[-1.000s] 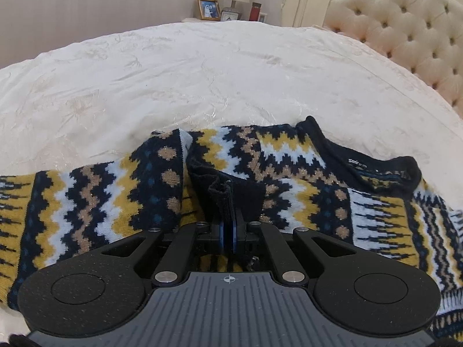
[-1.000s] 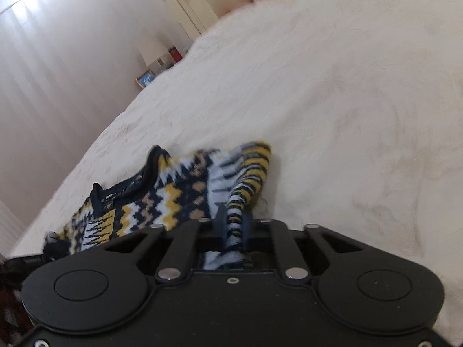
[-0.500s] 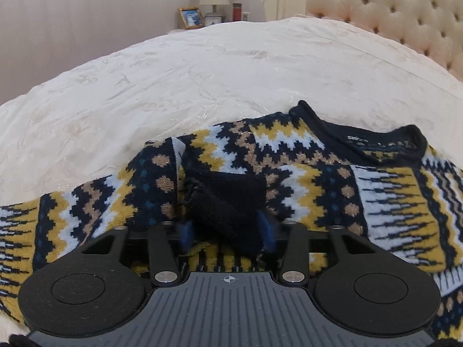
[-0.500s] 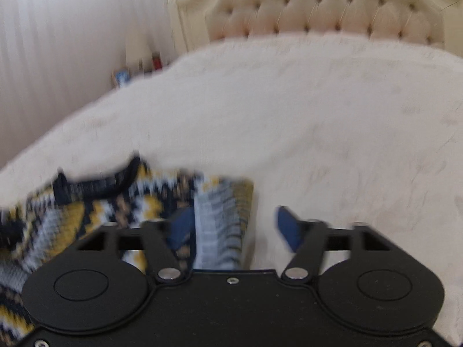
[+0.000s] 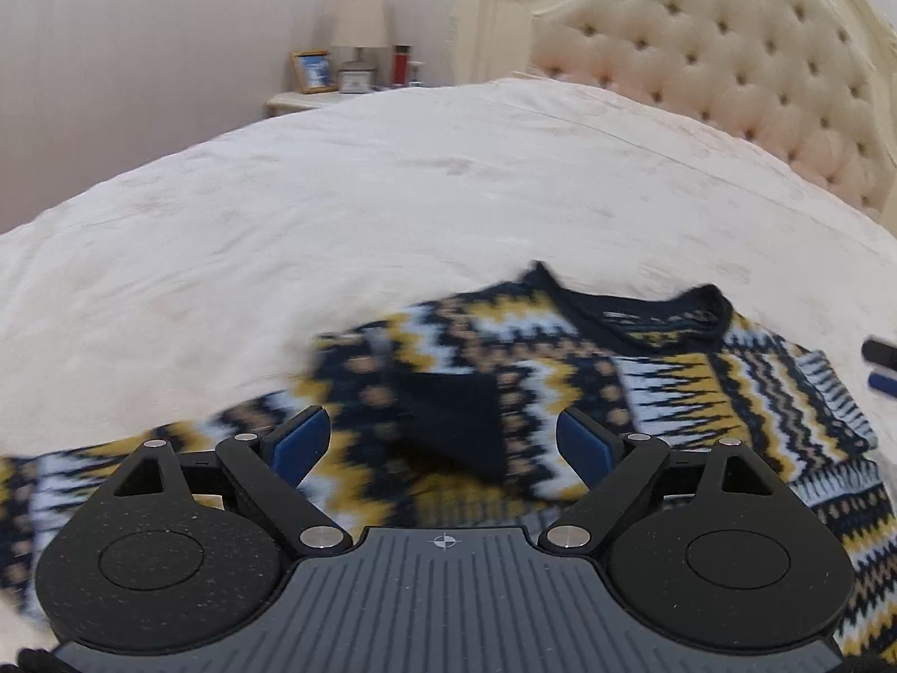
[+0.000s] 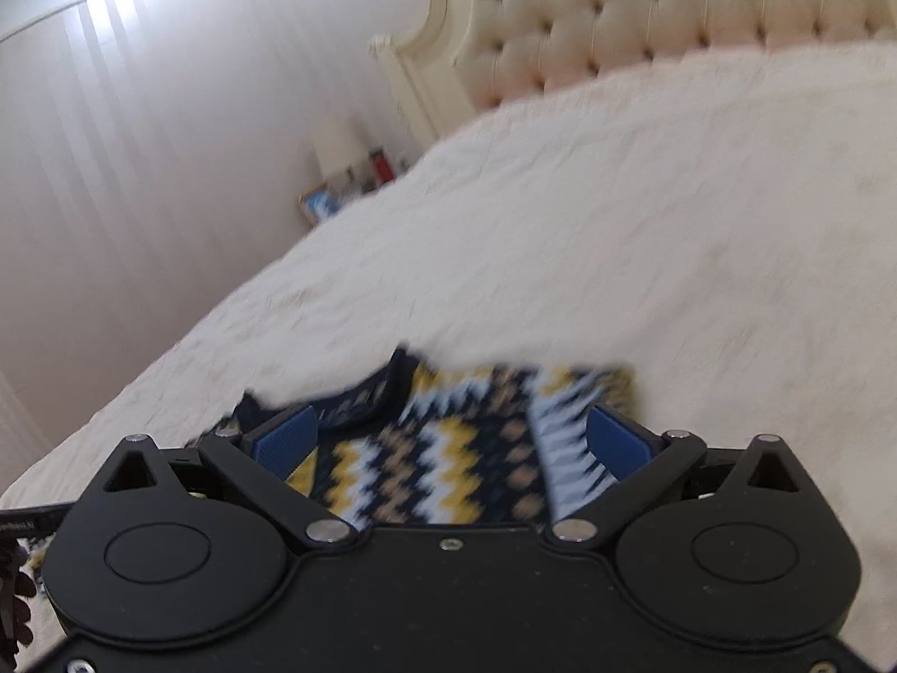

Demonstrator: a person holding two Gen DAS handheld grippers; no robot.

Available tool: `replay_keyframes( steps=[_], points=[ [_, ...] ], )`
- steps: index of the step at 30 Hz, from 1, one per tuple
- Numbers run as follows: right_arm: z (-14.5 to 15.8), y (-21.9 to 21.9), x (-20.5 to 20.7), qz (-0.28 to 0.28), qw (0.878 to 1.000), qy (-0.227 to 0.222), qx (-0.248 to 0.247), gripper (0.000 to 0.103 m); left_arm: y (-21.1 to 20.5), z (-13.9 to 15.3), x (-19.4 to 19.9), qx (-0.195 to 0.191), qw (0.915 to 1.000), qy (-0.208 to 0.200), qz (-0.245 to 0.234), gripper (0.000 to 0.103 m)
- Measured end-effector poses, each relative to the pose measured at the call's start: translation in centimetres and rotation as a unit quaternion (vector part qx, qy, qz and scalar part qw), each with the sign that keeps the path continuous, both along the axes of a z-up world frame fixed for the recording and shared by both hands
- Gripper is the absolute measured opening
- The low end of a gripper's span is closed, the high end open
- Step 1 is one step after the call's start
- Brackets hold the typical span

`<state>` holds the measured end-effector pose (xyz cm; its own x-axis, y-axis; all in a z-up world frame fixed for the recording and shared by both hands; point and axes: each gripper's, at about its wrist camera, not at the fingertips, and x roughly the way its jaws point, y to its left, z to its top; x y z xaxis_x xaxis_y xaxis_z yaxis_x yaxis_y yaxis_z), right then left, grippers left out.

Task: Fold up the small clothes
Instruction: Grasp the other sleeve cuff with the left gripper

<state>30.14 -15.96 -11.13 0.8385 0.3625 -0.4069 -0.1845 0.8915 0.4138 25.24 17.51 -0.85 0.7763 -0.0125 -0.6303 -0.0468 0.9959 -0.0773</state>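
Fingers: left gripper [image 5: 443, 443] and right gripper [image 6: 448, 443] both spread wide, nothing held.
Sweater [image 5: 644, 387]: lay flat on the bed [image 5: 392, 196], sleeves looked tucked in.
Left: probably folding it in half.

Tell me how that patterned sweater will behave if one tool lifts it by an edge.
The sweater is soft knit lying in folds, so it would probably droop. It looks thick, perhaps weighty for its size. Its texture likely resists slipping.

Soft even indoor light, motion blur throughout, fisheye-bent edges
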Motion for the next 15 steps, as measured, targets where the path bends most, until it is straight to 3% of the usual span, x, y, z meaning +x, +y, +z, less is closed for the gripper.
replay_keyframes(
  steps=[10, 15],
  points=[
    [-0.9, 2.9, -0.5, 0.047, 0.998, 0.009, -0.034, 0.102, 10.3, -1.7, -5.7, 0.007, 0.9921, 0.028, 0.122, 0.088],
    [-1.2, 3.3, -0.4, 0.050, 0.998, 0.015, -0.041, 0.102, 14.0, -2.7, -8.6, -0.012, 0.9852, 0.031, 0.168, 0.088]
  ],
)
